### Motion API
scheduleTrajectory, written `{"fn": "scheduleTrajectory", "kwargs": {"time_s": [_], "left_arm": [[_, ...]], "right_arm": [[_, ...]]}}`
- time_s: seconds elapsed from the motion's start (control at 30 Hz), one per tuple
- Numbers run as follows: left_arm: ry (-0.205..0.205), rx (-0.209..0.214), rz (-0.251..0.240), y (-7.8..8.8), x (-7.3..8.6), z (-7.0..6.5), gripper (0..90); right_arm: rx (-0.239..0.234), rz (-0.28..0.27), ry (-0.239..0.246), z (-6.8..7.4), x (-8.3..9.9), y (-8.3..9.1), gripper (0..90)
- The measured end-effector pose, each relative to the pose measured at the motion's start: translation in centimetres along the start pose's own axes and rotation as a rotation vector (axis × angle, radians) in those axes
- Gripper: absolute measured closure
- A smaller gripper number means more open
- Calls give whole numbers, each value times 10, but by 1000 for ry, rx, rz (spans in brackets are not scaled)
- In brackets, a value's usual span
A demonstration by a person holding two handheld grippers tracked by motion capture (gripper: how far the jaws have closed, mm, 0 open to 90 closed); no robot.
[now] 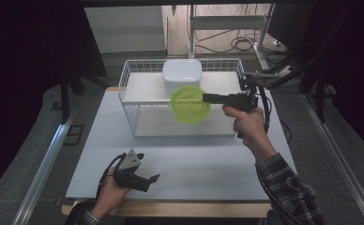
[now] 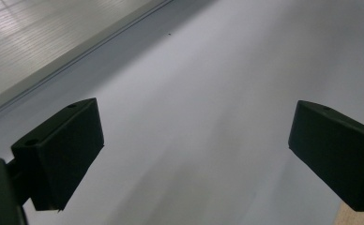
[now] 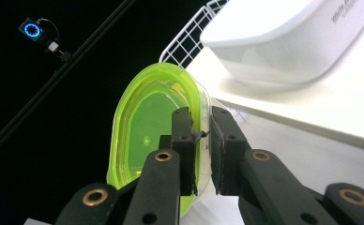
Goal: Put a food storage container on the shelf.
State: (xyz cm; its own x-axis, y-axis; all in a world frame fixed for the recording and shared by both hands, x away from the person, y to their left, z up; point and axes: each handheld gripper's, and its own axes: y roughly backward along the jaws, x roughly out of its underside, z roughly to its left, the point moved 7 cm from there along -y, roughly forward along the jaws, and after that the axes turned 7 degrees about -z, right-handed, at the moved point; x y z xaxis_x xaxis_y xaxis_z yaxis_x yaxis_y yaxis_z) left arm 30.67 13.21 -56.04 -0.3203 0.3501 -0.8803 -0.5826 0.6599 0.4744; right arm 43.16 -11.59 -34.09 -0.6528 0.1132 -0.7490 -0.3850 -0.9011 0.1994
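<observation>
High view: right gripper [image 1: 207,98] is clamped on the rim of a green bowl [image 1: 189,105], held edge-on in the air in front of the wire rack [image 1: 133,89], roughly level with its upper shelf. The bowl overlaps the rack front and does not rest on anything. A white container [image 1: 181,74] sits on the rack's top shelf, just behind and above the bowl. The right hand [image 1: 246,123] grips the handle, plaid sleeve coming in from bottom right. The left gripper [image 1: 147,180] sits low near the front edge of the white table [image 1: 194,159], held in the left hand [image 1: 110,190], jaws spread, nothing between them.

Left gripper view: both jaws stand wide apart, with bare table surface between and beyond them. No contact with anything.

Right gripper view: jaws are narrow, pinching the bowl's rim [image 3: 200,101] wall from both sides, one jaw inside, one outside. The bowl [image 3: 145,126] is translucent green and tilted on edge. The white container [image 3: 283,37] is up and to the right on the rack shelf, apart from the bowl. Rack wire [image 3: 187,40] is visible behind the bowl's rim.
</observation>
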Motion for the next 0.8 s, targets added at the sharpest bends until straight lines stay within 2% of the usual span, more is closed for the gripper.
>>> {"fn": "scheduleTrajectory", "kwargs": {"time_s": [0.3, 0.8], "left_arm": [[1, 1, -1, 0, 0, 0, 33], [6, 8, 4, 0, 1, -1, 33]], "right_arm": [[9, -32, 3, 5, -19, -6, 815], [58, -109, 12, 10, -61, -14, 815]]}}
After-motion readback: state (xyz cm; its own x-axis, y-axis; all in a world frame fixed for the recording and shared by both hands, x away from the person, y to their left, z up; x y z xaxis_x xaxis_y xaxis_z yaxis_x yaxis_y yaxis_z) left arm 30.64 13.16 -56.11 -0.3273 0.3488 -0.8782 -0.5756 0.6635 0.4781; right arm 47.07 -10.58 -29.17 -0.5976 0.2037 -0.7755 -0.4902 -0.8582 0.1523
